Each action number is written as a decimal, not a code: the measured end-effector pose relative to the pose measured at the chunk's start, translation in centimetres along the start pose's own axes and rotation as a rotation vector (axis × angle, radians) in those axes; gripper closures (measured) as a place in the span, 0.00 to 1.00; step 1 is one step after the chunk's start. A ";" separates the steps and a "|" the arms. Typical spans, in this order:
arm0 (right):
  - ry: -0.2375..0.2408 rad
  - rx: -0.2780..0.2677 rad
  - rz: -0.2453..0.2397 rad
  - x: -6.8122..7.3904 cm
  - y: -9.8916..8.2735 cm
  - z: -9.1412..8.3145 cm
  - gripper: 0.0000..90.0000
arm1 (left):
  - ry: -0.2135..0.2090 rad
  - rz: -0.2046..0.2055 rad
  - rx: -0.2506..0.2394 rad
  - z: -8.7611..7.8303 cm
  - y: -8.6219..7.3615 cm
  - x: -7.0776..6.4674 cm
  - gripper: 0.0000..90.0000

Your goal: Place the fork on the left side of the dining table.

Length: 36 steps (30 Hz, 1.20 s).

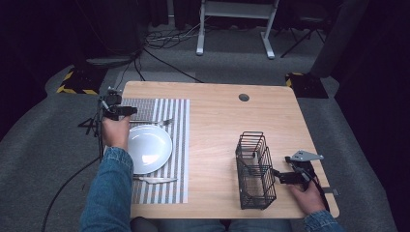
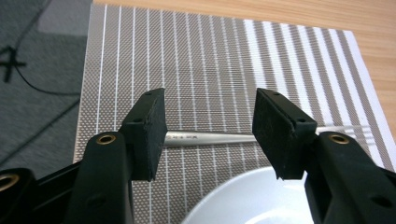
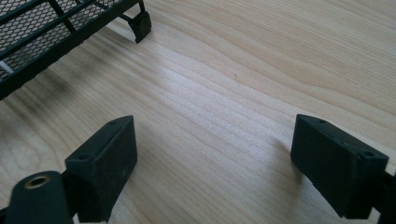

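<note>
The white plate (image 1: 149, 148) sits on a striped mat (image 1: 176, 145) at the left part of the wooden counter (image 1: 217, 125), and everything else is placed around it. Just beyond the plate's far rim lies a fork (image 2: 261, 136), flat on the mat, its handle running between the spread jaws of the left hand-held gripper (image 2: 208, 128), which is open and empty; whether the pads touch the mat cannot be told. A knife (image 1: 155, 180) lies on the mat at the plate's near side. Well to the right of the plate stands a black wire basket (image 1: 255, 170), and the right hand-held gripper (image 3: 212, 161) hangs beside it over bare wood, jaws wide apart, holding nothing. If the fork is the target, the risk is plain: the handle is thin and flat against the mat, so the pads may close above it, or pinch the mat and drag it, shifting the plate. The near jaw also looks close to the plate's rim and might knock it.
</note>
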State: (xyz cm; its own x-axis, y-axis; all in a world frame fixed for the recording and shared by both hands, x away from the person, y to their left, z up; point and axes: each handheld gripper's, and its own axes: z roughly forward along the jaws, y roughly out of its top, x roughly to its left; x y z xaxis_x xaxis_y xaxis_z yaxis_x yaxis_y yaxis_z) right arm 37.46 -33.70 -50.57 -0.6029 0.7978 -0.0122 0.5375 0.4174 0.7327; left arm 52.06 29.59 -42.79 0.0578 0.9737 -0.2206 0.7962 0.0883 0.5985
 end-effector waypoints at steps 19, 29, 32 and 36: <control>0.001 0.000 0.000 0.0 0.0 0.0 0.16 | -0.113 0.125 -0.104 -7.9 -1.0 -4.8 0.48; 0.001 0.000 0.001 0.0 0.0 0.0 0.16 | -0.200 0.191 -0.178 -11.8 -2.5 -7.4 0.48; 0.001 0.001 0.001 0.0 0.0 0.0 0.16 | -0.228 0.214 -0.193 -12.7 -3.1 -8.3 0.48; 0.001 0.001 0.001 0.0 0.0 0.0 0.16 | -0.259 0.251 -0.199 -13.7 -4.0 -9.6 0.47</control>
State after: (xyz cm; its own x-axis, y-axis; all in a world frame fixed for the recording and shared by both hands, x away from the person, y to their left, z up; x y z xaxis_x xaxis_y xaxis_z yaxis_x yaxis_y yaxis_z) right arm 37.48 -33.71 -50.56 -0.6030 0.7977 -0.0111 0.5383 0.4171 0.7323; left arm 40.10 22.80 -32.51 0.4057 0.8871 -0.2202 0.6072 -0.0815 0.7904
